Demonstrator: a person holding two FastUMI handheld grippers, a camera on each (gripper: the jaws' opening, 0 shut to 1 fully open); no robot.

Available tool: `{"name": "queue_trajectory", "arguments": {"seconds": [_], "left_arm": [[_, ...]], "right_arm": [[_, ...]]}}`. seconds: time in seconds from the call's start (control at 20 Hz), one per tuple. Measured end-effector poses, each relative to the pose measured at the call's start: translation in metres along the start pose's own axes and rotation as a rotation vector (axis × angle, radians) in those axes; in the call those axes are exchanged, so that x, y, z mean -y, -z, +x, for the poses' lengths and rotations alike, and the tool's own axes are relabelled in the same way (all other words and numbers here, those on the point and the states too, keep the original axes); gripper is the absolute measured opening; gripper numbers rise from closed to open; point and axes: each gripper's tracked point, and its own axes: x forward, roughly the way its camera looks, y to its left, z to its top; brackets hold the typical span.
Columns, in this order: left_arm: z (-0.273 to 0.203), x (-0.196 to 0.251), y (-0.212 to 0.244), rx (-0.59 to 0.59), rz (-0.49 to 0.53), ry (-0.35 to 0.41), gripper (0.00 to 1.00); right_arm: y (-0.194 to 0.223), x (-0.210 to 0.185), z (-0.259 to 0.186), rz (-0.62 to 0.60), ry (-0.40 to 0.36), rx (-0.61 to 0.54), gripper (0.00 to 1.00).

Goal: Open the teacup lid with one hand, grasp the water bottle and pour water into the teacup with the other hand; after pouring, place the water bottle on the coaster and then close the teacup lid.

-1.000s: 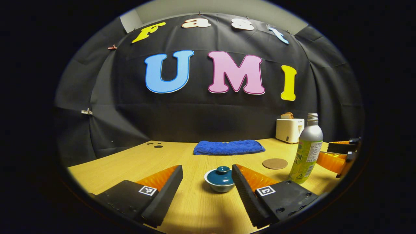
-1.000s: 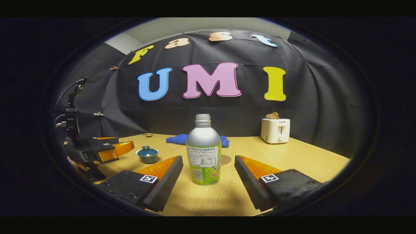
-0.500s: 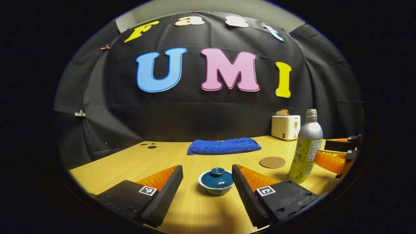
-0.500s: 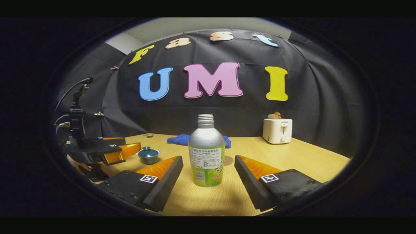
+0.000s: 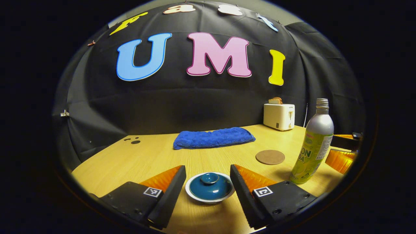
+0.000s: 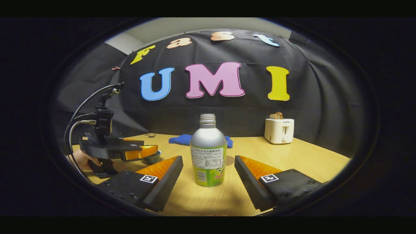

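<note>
The left gripper [image 5: 208, 182] hangs low over the pale wood-grain table [image 5: 146, 159], its two wedge-shaped fingers spread wide to either side of the teacup [image 5: 209, 198] without touching it. The teacup is a small round bowl with a light rim, and its glossy teal lid [image 5: 210, 187], domed with a little round knob, sits on top (the cup's side wall is hidden from this angle). Beyond it lies a flat round coaster [image 5: 270, 157], cork-brown, bare, and farther back a nubbly blue towel [image 5: 213, 137] folded into a long strip. A boxy cream toaster [image 5: 279, 116] stands near the cloth wall.

The right gripper [image 6: 208, 177] also has its fingers spread apart, with the water bottle [image 6: 208, 152] standing upright on the table between them, near but apart from both. The bottle is smooth silvery metal with a threaded, uncapped neck and a green printed label around its lower half. Seen from the right gripper view, a hand [image 6: 83, 160] holds the left gripper's handle at the table's left.
</note>
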Motion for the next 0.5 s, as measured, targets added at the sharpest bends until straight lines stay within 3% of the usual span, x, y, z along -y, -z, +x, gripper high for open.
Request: {"name": "queue_trajectory", "arguments": {"seconds": [0.2, 0.4, 0.5], "left_arm": [[0.010, 0.007, 0.003, -0.027, 0.043, 0.019, 0.81], [0.016, 0.011, 0.007, -0.056, 0.077, 0.021, 0.55], [0.014, 0.013, 0.009, -0.067, 0.089, 0.022, 0.51]], "right_arm": [[0.000, -0.001, 0.001, 0.000, -0.009, 0.000, 0.98], [0.000, -0.003, 0.001, 0.000, -0.016, -0.001, 0.98], [0.001, -0.002, 0.001, 0.001, -0.016, 0.000, 0.98]]}}
